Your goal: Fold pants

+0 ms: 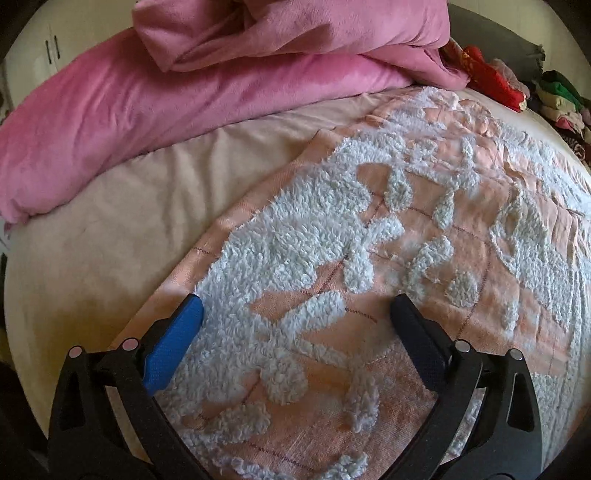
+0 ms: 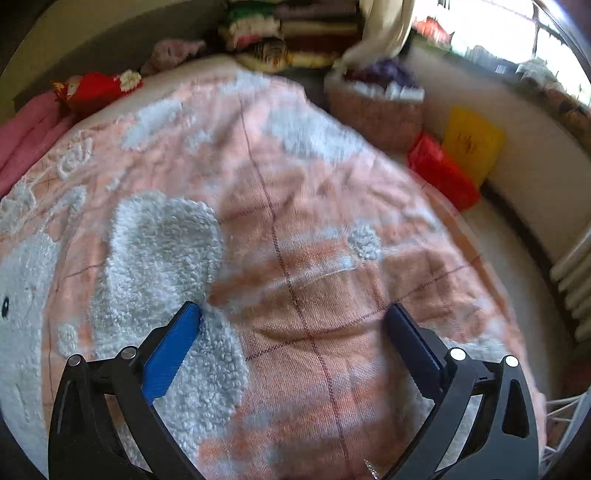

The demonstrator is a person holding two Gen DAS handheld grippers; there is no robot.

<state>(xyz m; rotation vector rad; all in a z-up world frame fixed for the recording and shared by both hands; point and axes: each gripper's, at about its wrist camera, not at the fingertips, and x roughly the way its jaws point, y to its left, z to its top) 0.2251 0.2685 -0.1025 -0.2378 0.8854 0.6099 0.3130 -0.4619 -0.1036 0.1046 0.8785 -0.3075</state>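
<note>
I cannot pick out any pants in either view. A peach cloth [image 1: 436, 325] with tufted white patterns lies spread flat on the bed and fills most of both views [image 2: 295, 184]. My left gripper [image 1: 297, 301] hovers open just over the cloth near its left edge, with nothing between the fingers. My right gripper [image 2: 293, 308] is open too, low above the cloth beside a large white fluffy patch [image 2: 159, 251], and holds nothing. The right wrist view is motion-blurred.
A beige sheet [image 1: 92, 240] lies left of the cloth, with a pink duvet [image 1: 147, 110] and a folded pink blanket [image 1: 295, 29] behind. Beyond the bed's right edge are a basket [image 2: 373, 114], a red bag [image 2: 439, 170], a yellow bag [image 2: 471, 140] and a radiator [image 2: 576, 280]. Clothes [image 1: 557, 96] pile at the far end.
</note>
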